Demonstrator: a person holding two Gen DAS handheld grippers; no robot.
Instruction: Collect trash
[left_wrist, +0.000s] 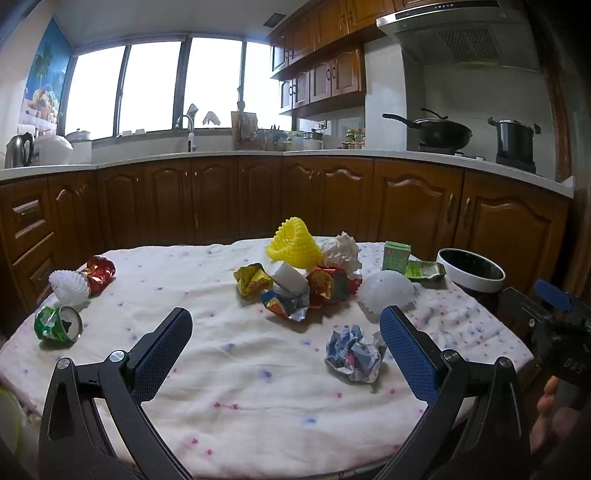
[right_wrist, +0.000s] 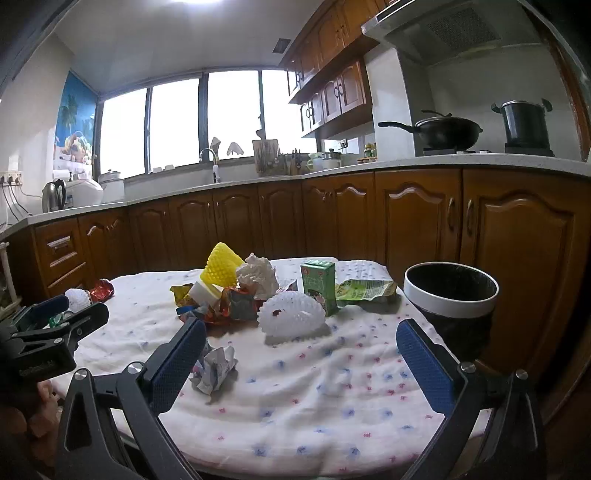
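The crumpled ball of blue-and-white printed paper (left_wrist: 354, 352) lies alone on the near part of the tabletop (left_wrist: 236, 373), apart from the main heap, which makes it, I judge, the easiest piece to lift first. Behind it a cluster is piled mid-table: crushed red and gold foil wrappers (left_wrist: 325, 286), a yellow foam fruit net (left_wrist: 293, 248), a wad of white tissue (left_wrist: 341, 252) and a white foam fruit net (right_wrist: 291, 313), with a green drink carton (right_wrist: 318, 287) upright just beside it. At the far left edge sit a crushed green can (left_wrist: 58, 325) and another white foam net (left_wrist: 69, 287). The black bin with a white rim (right_wrist: 450, 295) stands off the table's right edge, probably kept there so each piece travels a short way. The left tongs (left_wrist: 284, 339) and the right tongs (right_wrist: 301, 360) both hover wide open above the cloth, holding nothing.
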